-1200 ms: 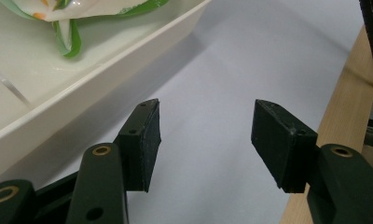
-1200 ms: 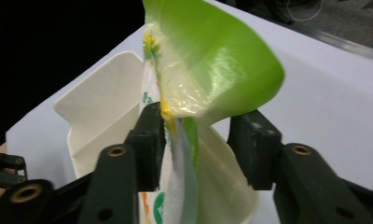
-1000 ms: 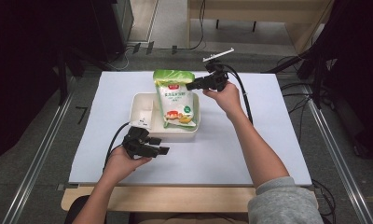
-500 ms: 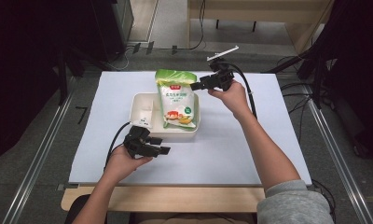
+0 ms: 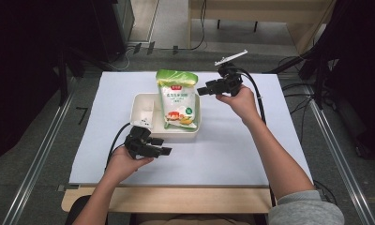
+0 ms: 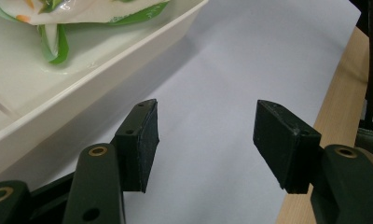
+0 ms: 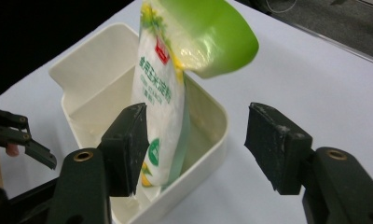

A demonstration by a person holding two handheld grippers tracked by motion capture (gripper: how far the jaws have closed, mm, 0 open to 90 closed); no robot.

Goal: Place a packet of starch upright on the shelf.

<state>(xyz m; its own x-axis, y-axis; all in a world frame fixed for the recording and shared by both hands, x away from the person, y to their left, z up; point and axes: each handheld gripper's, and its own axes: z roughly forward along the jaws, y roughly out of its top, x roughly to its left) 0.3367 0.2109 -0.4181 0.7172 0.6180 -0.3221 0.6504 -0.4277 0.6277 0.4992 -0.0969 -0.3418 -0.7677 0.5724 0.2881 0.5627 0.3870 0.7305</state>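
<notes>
A green and white food bag stands upright in a white tray, its top folded over. My right gripper hovers just right of the bag's top, open. In the right gripper view the gripper has nothing between its jaws, which have just been closing a little, and the bag rises beyond its left jaw. My left gripper rests open on the sheet in front of the tray. The left gripper view shows this gripper beside the tray's wall, with nothing between its jaws.
A white sheet covers the table, with a wooden edge along the front. The tray has a smaller left compartment. Cables trail from both grippers. Metal rails run along both sides of the table.
My right gripper has let go of the bag's top and drawn back to the right. The bag stays standing in the tray. The left hand has not moved.
</notes>
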